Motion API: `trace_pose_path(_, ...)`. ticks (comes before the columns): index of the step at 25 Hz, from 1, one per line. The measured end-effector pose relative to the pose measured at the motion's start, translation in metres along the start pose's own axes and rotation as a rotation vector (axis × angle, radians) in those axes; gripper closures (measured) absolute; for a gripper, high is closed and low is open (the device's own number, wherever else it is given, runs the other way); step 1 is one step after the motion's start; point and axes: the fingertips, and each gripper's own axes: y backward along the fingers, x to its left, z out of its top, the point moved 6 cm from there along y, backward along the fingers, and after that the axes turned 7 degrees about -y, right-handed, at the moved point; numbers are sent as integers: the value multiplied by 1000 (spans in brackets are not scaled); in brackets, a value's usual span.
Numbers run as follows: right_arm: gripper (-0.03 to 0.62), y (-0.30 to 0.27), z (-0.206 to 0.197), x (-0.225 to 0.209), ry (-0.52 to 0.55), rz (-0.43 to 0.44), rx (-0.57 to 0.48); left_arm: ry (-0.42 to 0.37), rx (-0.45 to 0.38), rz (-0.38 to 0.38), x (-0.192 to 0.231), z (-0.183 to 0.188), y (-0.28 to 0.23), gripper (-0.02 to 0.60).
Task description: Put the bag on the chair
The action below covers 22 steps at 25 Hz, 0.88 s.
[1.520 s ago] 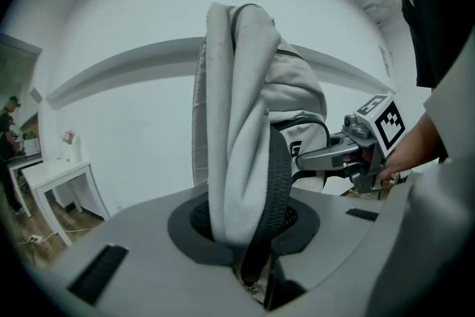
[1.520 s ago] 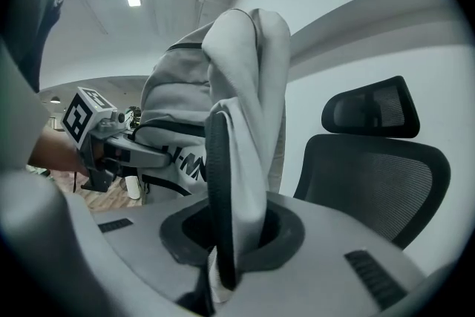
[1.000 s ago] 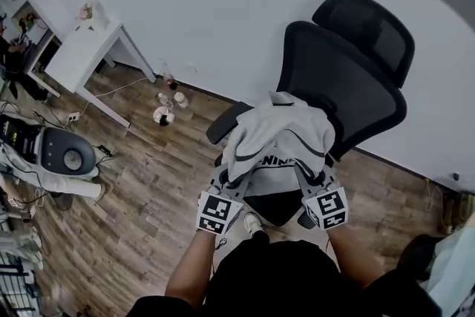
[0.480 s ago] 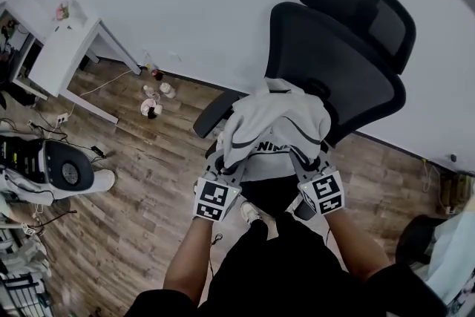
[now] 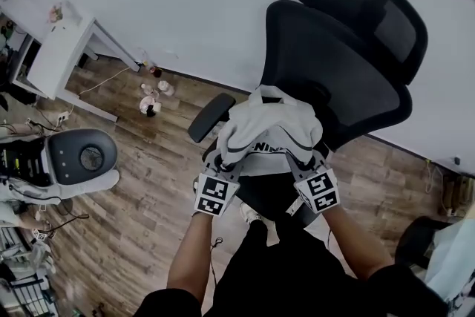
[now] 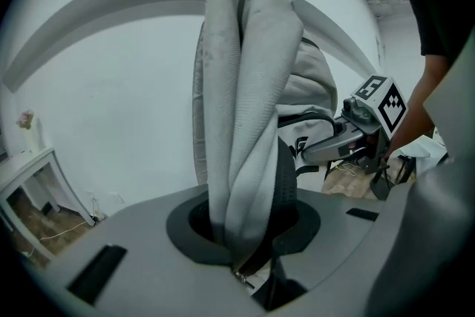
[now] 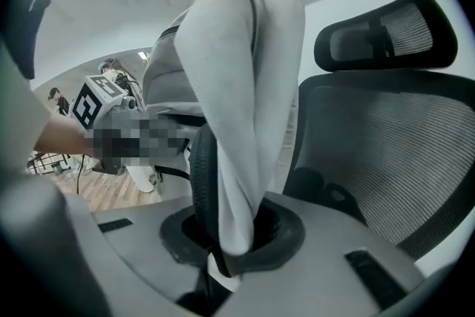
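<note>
In the head view, the grey bag [image 5: 271, 131] is just over the seat of the black chair [image 5: 349, 70], right in front of its back. The left tongs [image 5: 225, 162] hold the bag's left side and the right tongs [image 5: 300, 157] hold its right side. The floor [image 5: 141, 189] is down below. In the left gripper view, the left tongs [image 6: 249, 237] are nearly closed and pinch a thick fold of the bag [image 6: 249, 85] with a black strap [image 6: 284, 182]. In the right gripper view, the right tongs [image 7: 226, 249] are nearly closed too. They squeeze a fold of the bag [image 7: 237, 70], and the chair [image 7: 386, 137] is just beside it.
</note>
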Motion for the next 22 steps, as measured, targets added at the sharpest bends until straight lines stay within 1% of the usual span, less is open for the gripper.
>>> trace_pose_path(4, 540, -12, -11, -11, -5, -3, 35, 15, 33, 9, -2, -12, -19, 486)
trace_pose_path(8, 540, -22, -24, -24, -16, -11, 70, 31, 55, 3, -7, -24, -39, 486)
trace_pose_path(17, 540, -52, -50, -46, -48, -37, 141, 27, 122, -14, -4, -45, -79, 486)
trace_pose_path(19, 540, -58, -58, -50, -55, -40, 157, 51, 142, -14, -5, -53, -88, 485)
trace_pose_path(22, 540, -69, -70, -55, -73, -52, 188, 107, 176, -8, -6, -64, -102, 486)
